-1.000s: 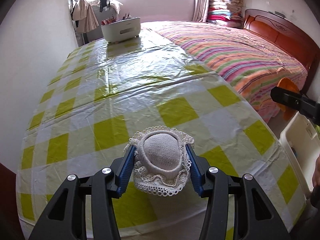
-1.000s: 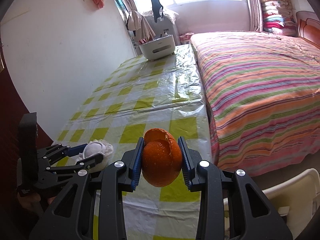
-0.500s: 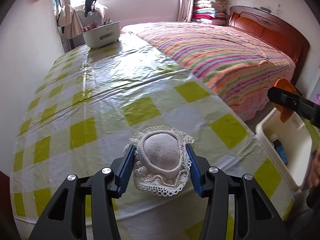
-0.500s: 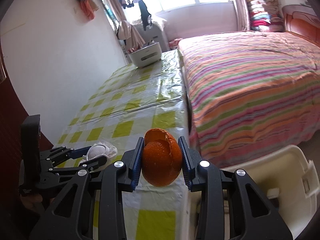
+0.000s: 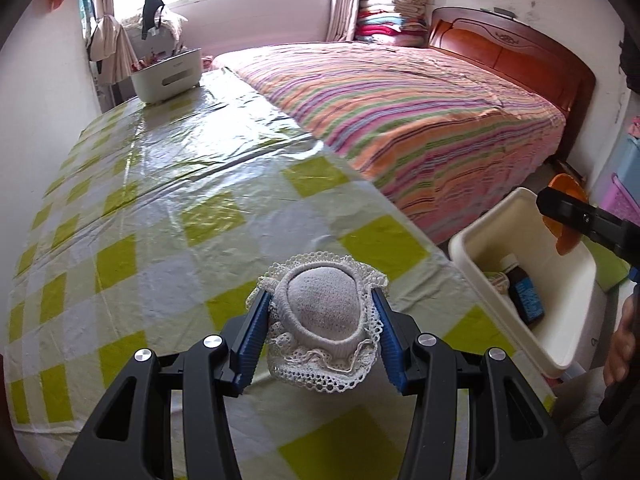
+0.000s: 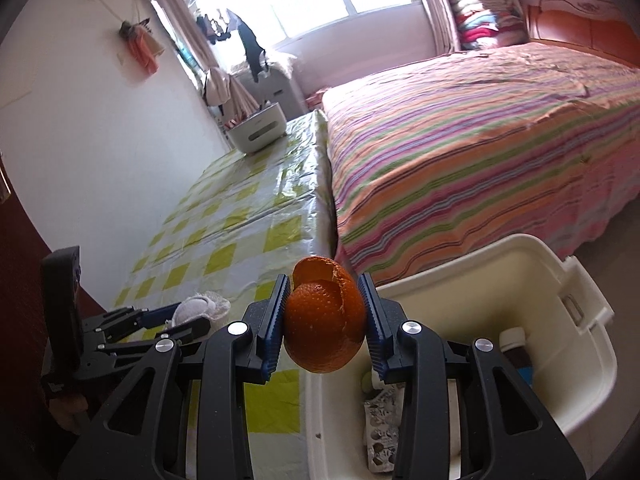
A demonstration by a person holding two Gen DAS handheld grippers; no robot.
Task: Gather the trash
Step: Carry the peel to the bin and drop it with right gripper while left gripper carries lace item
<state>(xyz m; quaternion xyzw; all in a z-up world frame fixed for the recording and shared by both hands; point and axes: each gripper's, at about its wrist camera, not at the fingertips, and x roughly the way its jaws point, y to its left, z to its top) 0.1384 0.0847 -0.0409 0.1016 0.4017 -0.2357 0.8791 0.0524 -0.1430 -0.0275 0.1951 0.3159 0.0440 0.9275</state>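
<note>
Two grippers are loaded. The left gripper, low centre of its frame, clamps a lacy sock over the table. The right gripper, low centre, pinches an orange peel at the bin's near-left rim.

**Both grippers shift toward bin**

R gripper w/ orange peel moved from over the table to the white bin's edge, view rolled. L gripper w/ lace-trimmed sock swung right; bin now nearer.
</note>
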